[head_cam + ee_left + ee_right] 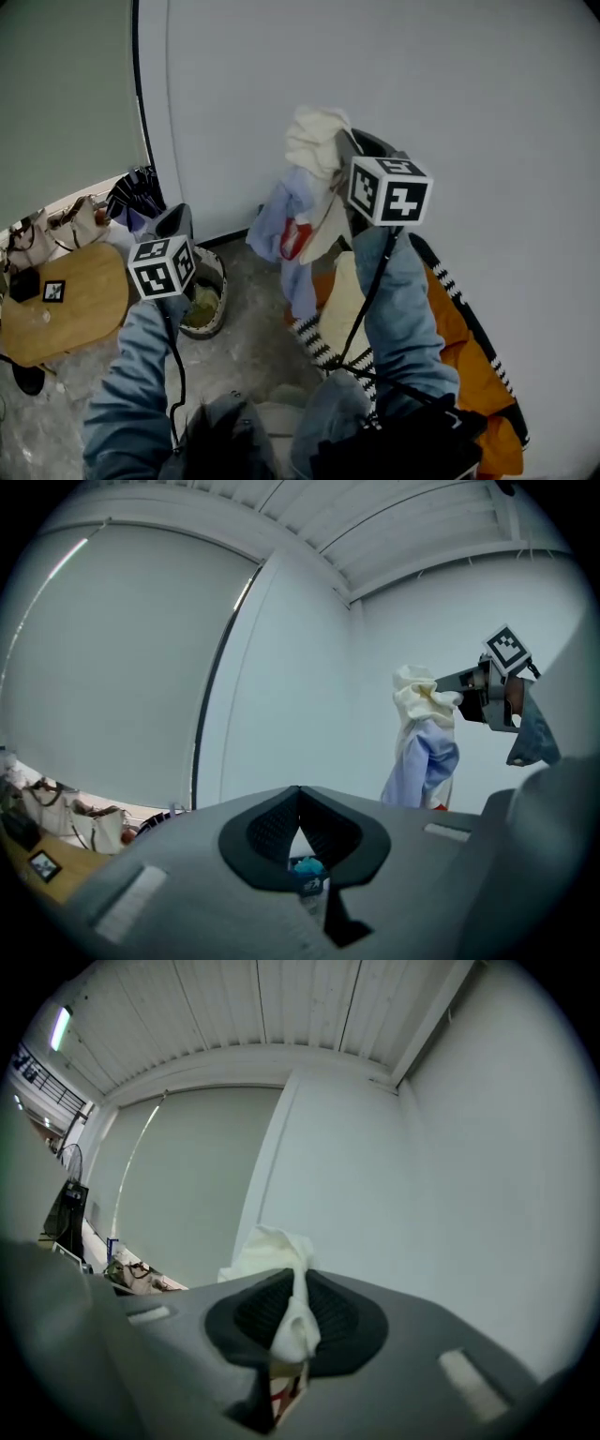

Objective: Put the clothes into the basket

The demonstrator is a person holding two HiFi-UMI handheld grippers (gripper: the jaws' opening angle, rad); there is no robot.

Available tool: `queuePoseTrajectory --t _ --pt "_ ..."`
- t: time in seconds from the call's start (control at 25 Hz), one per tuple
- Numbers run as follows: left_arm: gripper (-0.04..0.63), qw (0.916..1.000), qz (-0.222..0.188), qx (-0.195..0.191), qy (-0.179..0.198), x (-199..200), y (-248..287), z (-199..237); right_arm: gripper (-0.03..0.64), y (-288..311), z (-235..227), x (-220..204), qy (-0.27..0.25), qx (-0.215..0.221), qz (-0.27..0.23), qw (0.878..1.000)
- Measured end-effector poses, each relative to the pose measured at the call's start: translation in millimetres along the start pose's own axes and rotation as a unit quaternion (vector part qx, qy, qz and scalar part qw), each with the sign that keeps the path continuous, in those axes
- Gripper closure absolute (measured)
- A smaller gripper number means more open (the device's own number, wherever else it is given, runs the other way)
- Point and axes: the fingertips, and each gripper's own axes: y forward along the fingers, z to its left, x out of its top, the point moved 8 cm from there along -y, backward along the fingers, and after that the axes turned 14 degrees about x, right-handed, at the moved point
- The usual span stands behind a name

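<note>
I see the round woven basket (221,292) holding something pale green. My right gripper (292,1312) pinches soft, crumpled cream-and-blue clothes (305,187); my left gripper (298,801) is closed, empty.

Head downward, left gripper view shares clothes (314,145)

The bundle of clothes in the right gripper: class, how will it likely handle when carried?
Probably floppy: the bundle of clothes hangs limp from the right gripper. Likely light: one pinched fold carries it all. A piece might slip loose.
</note>
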Motion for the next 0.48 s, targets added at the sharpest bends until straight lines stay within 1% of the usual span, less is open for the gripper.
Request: queuePoseTrajectory --t 0.12,0.24,0.32,0.4,0.48 --pt "0.594 0.9992 -0.003 0.039 0.006 -3 -10 24 0.574 30 10 -6 0.009 0.037 -0.003 0.999" --pt "0.594 0.9962 0.002 0.087 -0.002 -21 -24 54 0.574 61 32 -16 -0.005 0.078 -0.003 0.997" --pt "0.594 0.9931 0.004 0.117 -0.007 -35 -30 75 0.574 78 51 -23 -0.013 0.106 -0.012 0.994" --pt "0.594 0.9903 0.005 0.138 -0.017 -44 -33 88 0.574 89 65 -25 -0.004 0.134 -0.027 0.991" --pt "0.594 0.9883 0.004 0.151 -0.022 -46 -40 94 0.574 95 74 -17 0.006 0.157 -0.044 0.987"
